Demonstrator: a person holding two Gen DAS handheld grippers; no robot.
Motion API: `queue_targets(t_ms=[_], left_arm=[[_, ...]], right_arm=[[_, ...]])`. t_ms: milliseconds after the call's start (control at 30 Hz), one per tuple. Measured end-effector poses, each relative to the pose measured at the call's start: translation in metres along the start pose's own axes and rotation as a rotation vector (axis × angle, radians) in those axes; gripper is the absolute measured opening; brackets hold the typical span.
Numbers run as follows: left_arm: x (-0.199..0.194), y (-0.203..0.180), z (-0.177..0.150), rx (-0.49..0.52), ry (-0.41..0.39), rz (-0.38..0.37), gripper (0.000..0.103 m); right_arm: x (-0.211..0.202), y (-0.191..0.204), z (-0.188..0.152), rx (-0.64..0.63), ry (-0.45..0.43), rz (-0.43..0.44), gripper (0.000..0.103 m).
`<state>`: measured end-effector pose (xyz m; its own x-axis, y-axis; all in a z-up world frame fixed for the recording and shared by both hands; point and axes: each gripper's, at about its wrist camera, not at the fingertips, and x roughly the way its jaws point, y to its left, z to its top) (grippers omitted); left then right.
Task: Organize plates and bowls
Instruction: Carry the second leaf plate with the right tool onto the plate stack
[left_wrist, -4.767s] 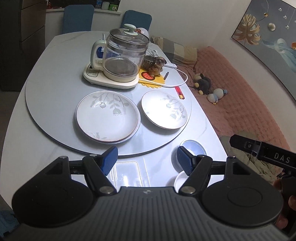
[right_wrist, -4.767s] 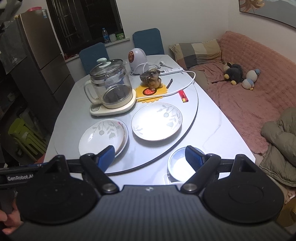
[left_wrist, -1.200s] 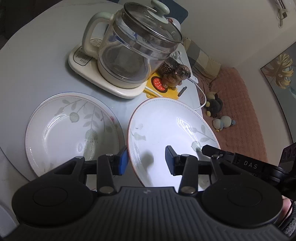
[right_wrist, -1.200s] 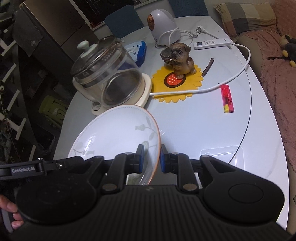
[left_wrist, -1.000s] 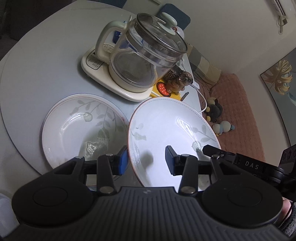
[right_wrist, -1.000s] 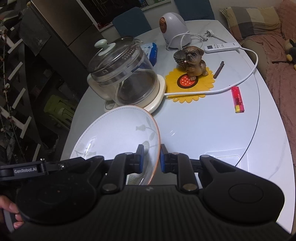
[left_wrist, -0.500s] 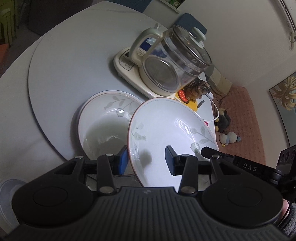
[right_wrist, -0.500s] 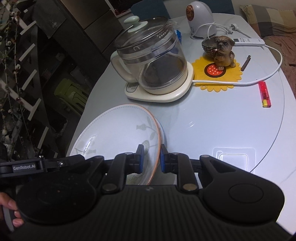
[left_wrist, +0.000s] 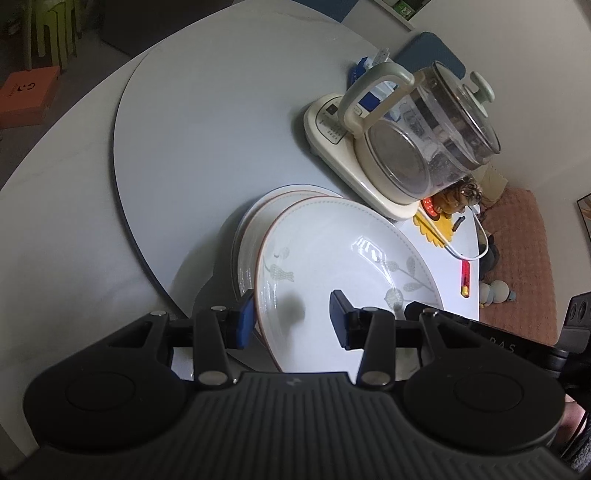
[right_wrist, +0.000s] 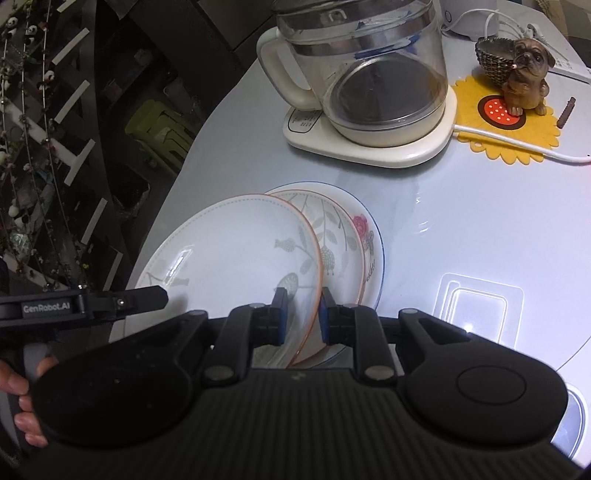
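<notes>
We hold a leaf-patterned plate (right_wrist: 229, 258) over the stacked plates (right_wrist: 354, 236) on the worktop (right_wrist: 461, 206). Our right gripper (right_wrist: 301, 314) is clenched on its rim; our left gripper (left_wrist: 291, 319) straddles the opposite rim, fingers (left_wrist: 245, 319) apart, not visibly pinching.

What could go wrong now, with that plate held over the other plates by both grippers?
The right gripper pinches only the thin rim of the plate, so the plate might slip. The left gripper straddles the opposite rim without clearly clamping it. Lowered tilted, the plate could knock the stacked plates or the nearby kettle.
</notes>
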<state>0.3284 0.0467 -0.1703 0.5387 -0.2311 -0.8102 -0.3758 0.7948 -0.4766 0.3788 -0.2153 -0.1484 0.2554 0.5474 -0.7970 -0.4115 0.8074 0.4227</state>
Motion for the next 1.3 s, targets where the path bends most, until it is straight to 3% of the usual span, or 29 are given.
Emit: queue_targets(t_ms=[300,533,1000,1300], left_arm=[[0.025,0.006,0.022,-0.01,0.005,0.039,0.048],[0.045,0.008,0.035,0.012,0.056,0.06,0.048],[0.067,-0.002,0.041,0.061,0.124,0.095,0.048],[0.072,0.005,0.038,0.008,0.159,0.107,0.049]], right_arm=[[0.03,-0.007,0.014,-0.001,0.042,-0.001,0.021],[0.048,-0.011,0.023,-0.014,0.065,-0.018,0.021],[0.061,-0.019,0.027,0.002,0.091,-0.06,0.02],[0.065,-0.019,0.026,0.025,0.111,-0.054,0.02]])
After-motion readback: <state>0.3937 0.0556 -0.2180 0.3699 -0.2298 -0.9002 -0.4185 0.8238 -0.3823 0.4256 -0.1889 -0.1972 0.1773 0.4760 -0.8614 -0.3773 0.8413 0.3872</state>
